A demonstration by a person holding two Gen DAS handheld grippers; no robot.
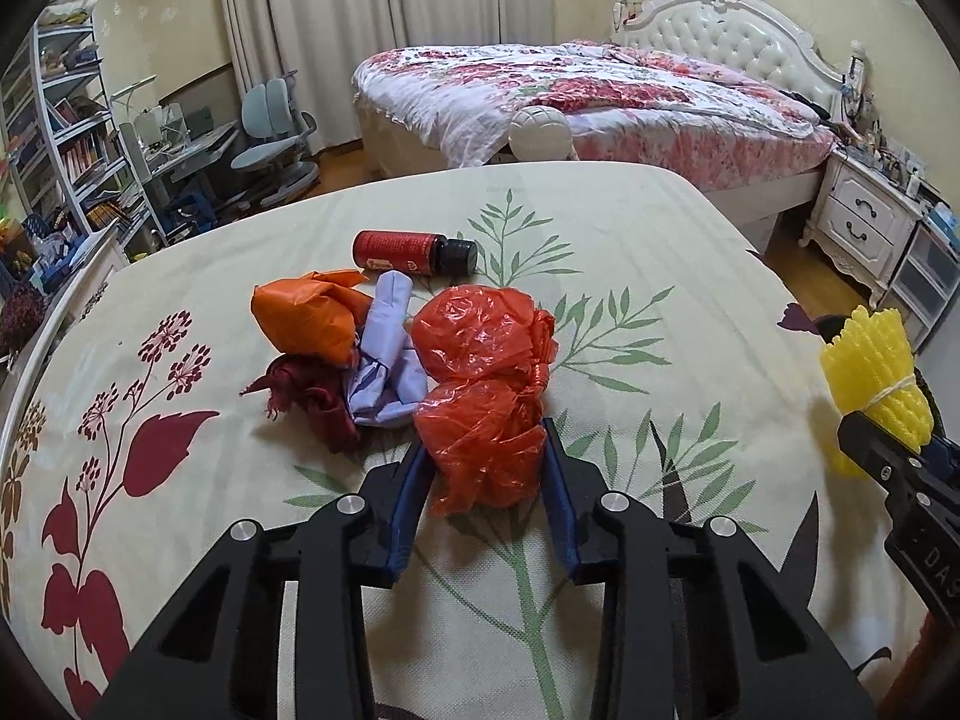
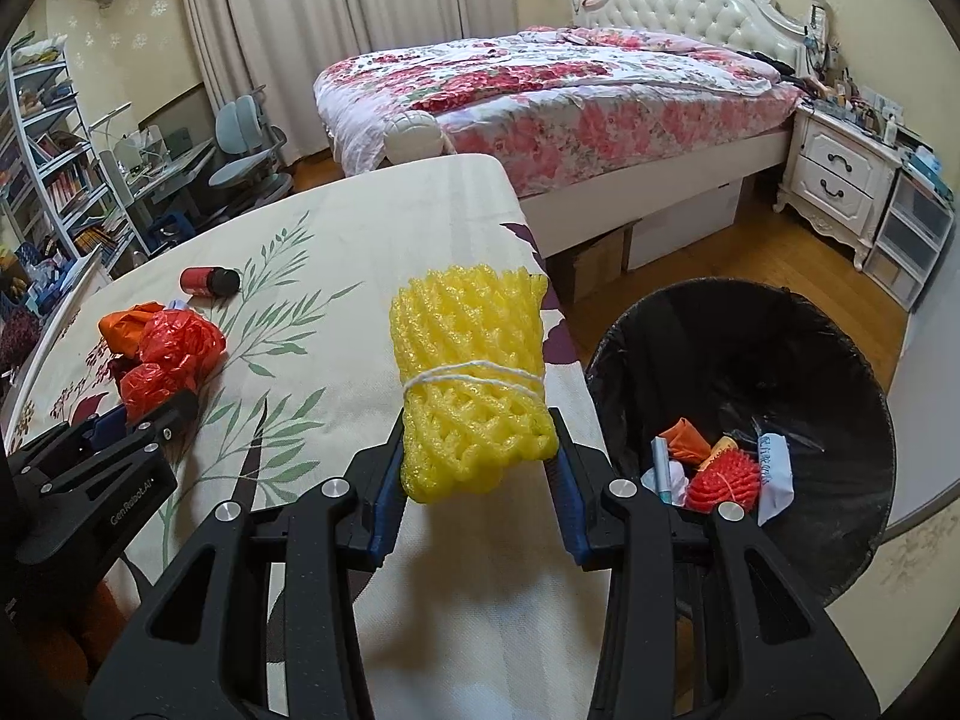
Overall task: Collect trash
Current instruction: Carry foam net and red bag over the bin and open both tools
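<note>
- Trash split between two spots: a heap on the floral worktop and a black-lined bin standing on the floor off the worktop's right edge.
- Right gripper fingers pinching the yellow foam net, a bundle tied round its middle with white string; held clear of the cloth, at about 9 o'clock from the bin's mouth, likely so a short swing toward 3 o'clock puts it over the opening.
- Gripped low on the bundle, below the string, leaving most of it sticking out past the fingertips; a judgement only, but soft foam should squash rather than slip.
- Left gripper fingers spread either side of the crumpled red plastic bag, bracketing its near lobe; whether the pads already touch the film cannot be told. Seemingly lined up for the next grab.
- Heap behind that bag, toward 10 o'clock: orange wrapper, lilac paper, dark red rag, all bunched and touching.
- Red bottle with black cap lying on its side at 12 o'clock from the heap, just beyond it.
- Bin partly filled: red foam net, an orange scrap, white paper and a pale pen-like tube resting on the liner's bottom.
</note>
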